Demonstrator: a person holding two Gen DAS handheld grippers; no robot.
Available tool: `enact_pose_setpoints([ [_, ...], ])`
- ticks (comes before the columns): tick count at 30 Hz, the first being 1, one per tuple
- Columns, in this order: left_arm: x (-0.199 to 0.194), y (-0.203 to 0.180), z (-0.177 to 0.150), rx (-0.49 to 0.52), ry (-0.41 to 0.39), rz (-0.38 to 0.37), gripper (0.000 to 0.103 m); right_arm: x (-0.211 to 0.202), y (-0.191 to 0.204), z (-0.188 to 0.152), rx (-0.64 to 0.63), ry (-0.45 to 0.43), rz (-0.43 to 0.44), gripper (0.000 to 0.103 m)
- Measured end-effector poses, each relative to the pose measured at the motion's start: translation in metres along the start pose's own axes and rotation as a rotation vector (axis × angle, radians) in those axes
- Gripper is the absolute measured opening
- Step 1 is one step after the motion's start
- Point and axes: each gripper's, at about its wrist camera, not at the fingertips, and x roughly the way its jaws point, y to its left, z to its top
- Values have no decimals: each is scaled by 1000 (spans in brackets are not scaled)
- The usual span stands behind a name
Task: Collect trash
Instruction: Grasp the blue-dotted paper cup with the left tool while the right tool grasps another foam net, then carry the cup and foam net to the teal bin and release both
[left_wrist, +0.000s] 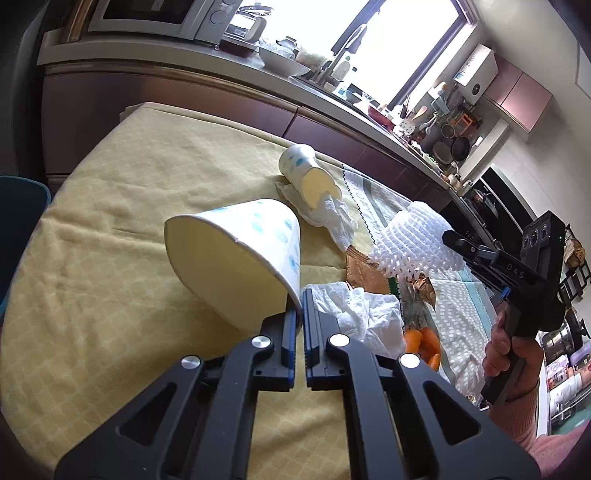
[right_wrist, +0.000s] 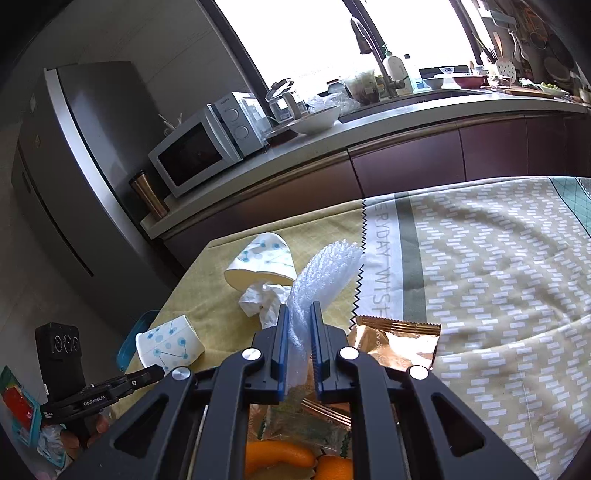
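The left gripper (left_wrist: 299, 314) is clamped on the rim of a paper cup (left_wrist: 236, 251), which hangs tilted above the yellow tablecloth (left_wrist: 110, 258) with its open mouth turned toward the camera. Just right of those jaws lies a crumpled white tissue (left_wrist: 369, 314), and beside it some orange peel (left_wrist: 423, 341).

The right gripper (right_wrist: 298, 332) is closed on a white foam net sleeve (right_wrist: 325, 273), squeezed flat between its pads and lifted off the table. A hand (left_wrist: 509, 350) in a pink sleeve grips that tool's handle. Under the sleeve sits a copper-coloured foil wrapper (right_wrist: 399, 343), partly on the patterned cloth (right_wrist: 498, 277) that covers the right part of the table.

Farther back, a second paper cup (left_wrist: 306, 173) lies on its side with another crumpled tissue (left_wrist: 332, 218) spilling from its mouth. Beyond the table runs a kitchen counter (right_wrist: 369, 125) with a microwave (right_wrist: 199, 147), a bowl (right_wrist: 317, 118) and a sink tap (right_wrist: 369, 44) below a bright window.
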Motion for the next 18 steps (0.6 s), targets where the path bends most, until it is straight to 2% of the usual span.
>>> enact_pose_setpoints([
  [9, -41, 13, 1, 4, -56, 37, 4, -12, 46, 6, -91, -53, 129, 10],
  [18, -80, 30, -1, -7, -108, 98, 4, 17, 97, -1, -161, 7, 284, 10],
])
